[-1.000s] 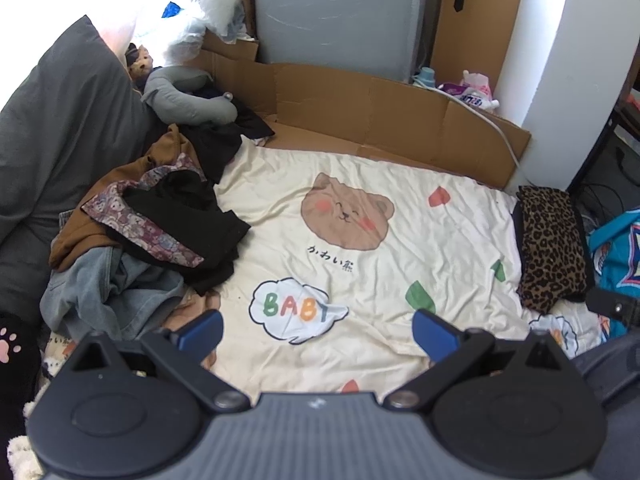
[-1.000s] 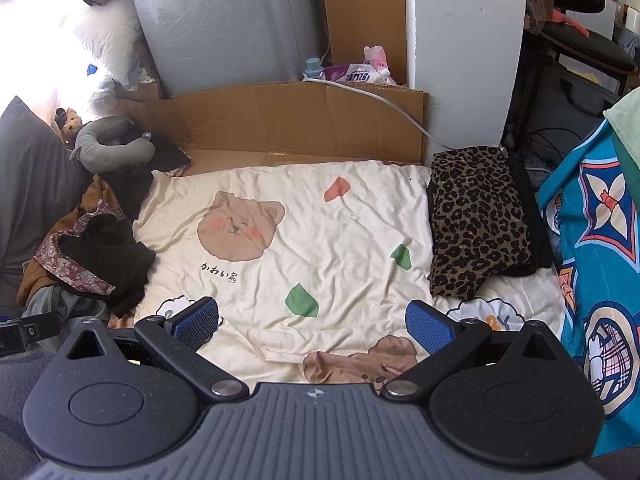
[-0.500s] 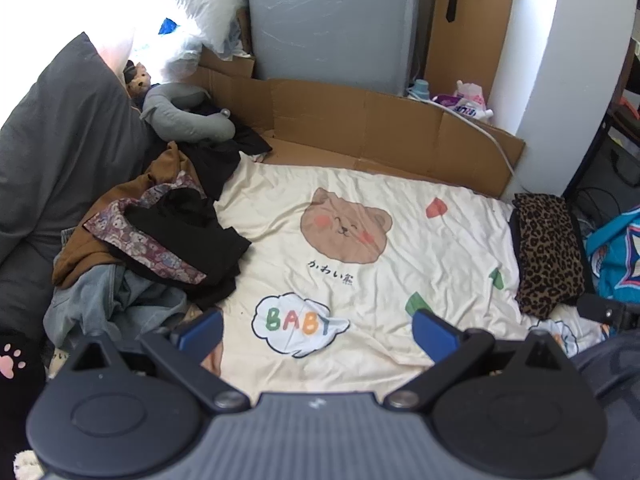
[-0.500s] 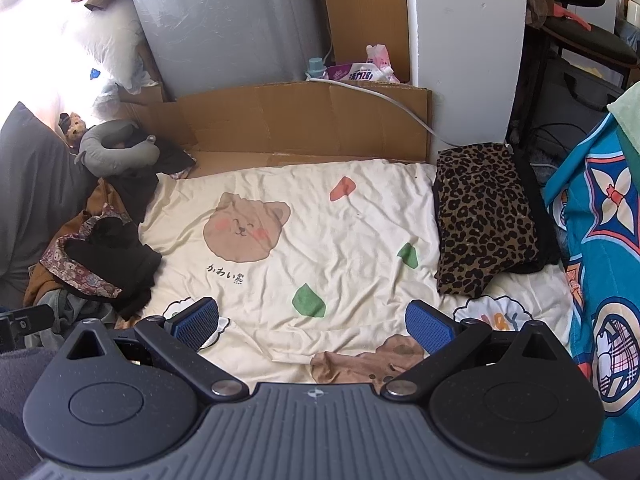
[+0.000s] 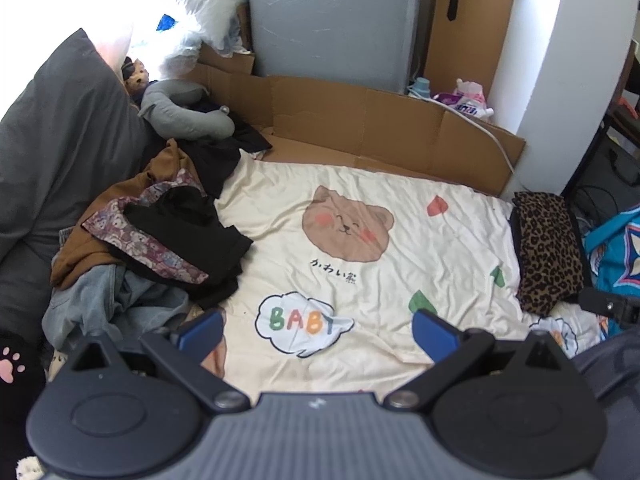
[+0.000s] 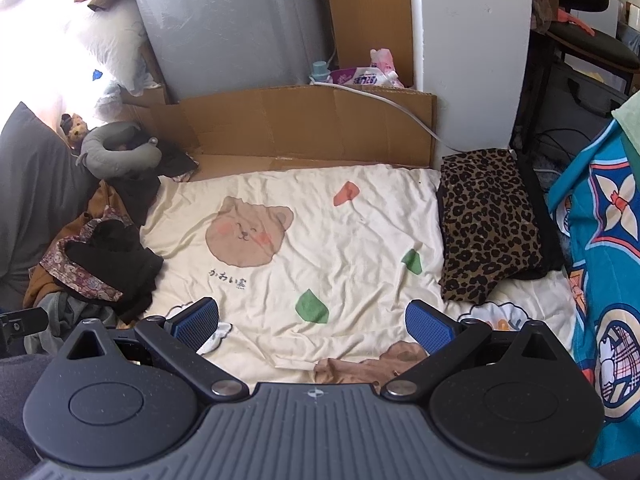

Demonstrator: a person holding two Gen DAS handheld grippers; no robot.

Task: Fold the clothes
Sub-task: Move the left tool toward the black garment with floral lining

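Observation:
A heap of unfolded clothes (image 5: 160, 240) lies at the left of the cream bear-print sheet (image 5: 360, 280): a black garment, a patterned floral piece, a brown one and pale jeans (image 5: 108, 300). The same heap (image 6: 96, 264) shows at the left in the right wrist view. A folded leopard-print garment (image 6: 488, 224) rests on the sheet's right edge, also seen as a leopard-print garment (image 5: 548, 252) in the left wrist view. My left gripper (image 5: 318, 330) hangs open above the sheet near the heap, holding nothing. My right gripper (image 6: 312, 324) is open over the sheet's near middle, empty too.
A cardboard wall (image 5: 380, 120) lines the far side of the sheet. A grey pillow (image 5: 60, 152) and a grey neck pillow (image 5: 184, 116) sit at the left. Blue patterned fabric (image 6: 600, 260) hangs at the right. A white cable (image 6: 400, 108) and bottles lie behind the cardboard.
Both grippers have drawn back and up a little, so the sheet and clothes look slightly smaller and farther. Both stay open and nothing was picked up.

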